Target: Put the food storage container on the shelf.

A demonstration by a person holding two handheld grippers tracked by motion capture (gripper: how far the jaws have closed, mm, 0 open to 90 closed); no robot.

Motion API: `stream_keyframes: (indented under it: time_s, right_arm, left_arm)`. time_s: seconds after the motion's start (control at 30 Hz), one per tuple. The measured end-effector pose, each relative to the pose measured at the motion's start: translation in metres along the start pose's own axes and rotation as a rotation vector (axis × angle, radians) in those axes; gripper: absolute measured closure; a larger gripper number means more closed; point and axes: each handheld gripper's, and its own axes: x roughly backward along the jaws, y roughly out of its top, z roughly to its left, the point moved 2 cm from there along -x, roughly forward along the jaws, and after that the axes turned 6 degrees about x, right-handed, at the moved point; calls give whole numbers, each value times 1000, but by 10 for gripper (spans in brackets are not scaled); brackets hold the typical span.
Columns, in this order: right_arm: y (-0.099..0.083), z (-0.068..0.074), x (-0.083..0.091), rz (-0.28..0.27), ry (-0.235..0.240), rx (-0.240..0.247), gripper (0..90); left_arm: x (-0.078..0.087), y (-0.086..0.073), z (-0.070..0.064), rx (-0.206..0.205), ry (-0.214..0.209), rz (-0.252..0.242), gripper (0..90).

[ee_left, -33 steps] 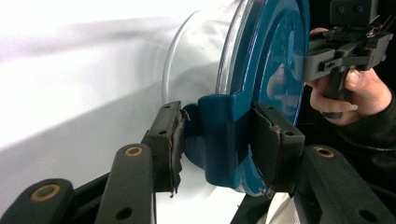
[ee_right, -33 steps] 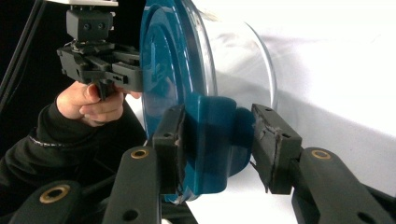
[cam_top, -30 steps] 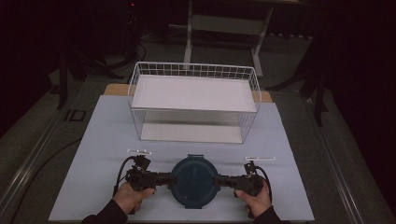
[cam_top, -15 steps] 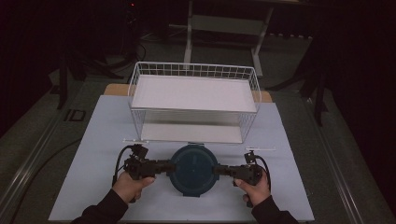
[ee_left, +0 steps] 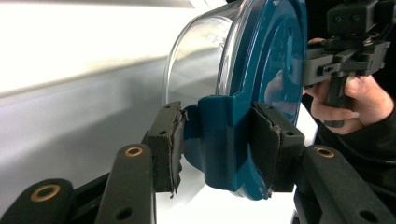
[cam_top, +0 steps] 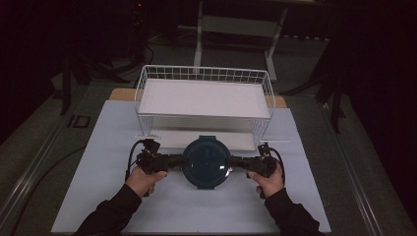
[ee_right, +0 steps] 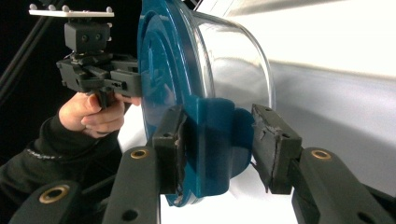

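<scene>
Grippers on both sides had the round clear glass container with the dark blue clip-on lid (cam_top: 206, 162) between them, just in front of the white wire basket (cam_top: 147, 93) that stood on the pale table mat (cam_top: 98, 196). Seen from above, the left gripper (cam_top: 178, 161) met the container's left edge and the right gripper (cam_top: 235, 162) its right edge, each held in one of the person's hands. The left gripper view showed its worn jaw pads pressed on either side of a blue latch tab (ee_left: 219, 140), so that grip looked firm. In the right gripper view one pad touched the matching tab (ee_right: 212, 140) while the other stood a little off it, so those jaws looked narrowed around the tab rather than fully clamped. The lid sat on the glass. Judging by this, the two-handed grasp was made or nearly made; the basket's shelf (cam_top: 204, 98) was bare, and placing the container there, if that was the aim, was left to do.
</scene>
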Motion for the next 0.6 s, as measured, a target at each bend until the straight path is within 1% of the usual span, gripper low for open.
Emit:
stream_keyframes:
  time_s: [0.03,0.07,0.13,0.17,0.2,0.23,0.37,0.4,0.43,0.5,0.53,0.6]
  right_arm:
    - [3,-3,-1,0,-3,11,572]
    - [5,-5,-1,-4,-2,11,572]
    - [11,-12,-2,-13,-6,25,572]
    - [13,-14,-3,-20,-7,27,572]
    - [15,-17,-4,-21,-12,37,572]
    - [17,-20,-5,-23,-13,37,572]
    - [21,-30,-10,-37,-17,60,571]
    - [22,-32,-11,-41,-16,56,571]
    - [23,-34,-12,-47,-19,65,571]
    - [23,-35,-13,-50,-16,64,571]
    - [25,-36,-14,-54,-18,71,570]
    - [27,-40,-18,-62,-29,82,569]
  left_arm:
    - [-1,2,1,0,2,-4,559]
    - [-3,5,3,-10,10,-16,559]
    - [-6,10,6,-18,12,-35,558]
    - [-8,12,8,-26,15,-38,557]
    - [-10,14,10,-26,16,-44,558]
    - [-11,15,12,-30,19,-48,557]
    - [-16,21,19,-51,28,-59,557]
    - [-16,22,21,-60,33,-65,557]
    - [-16,23,22,-62,29,-72,557]
    - [-17,25,23,-66,31,-76,557]
    - [-18,27,27,-69,32,-87,557]
    - [-20,28,30,-62,39,-92,557]
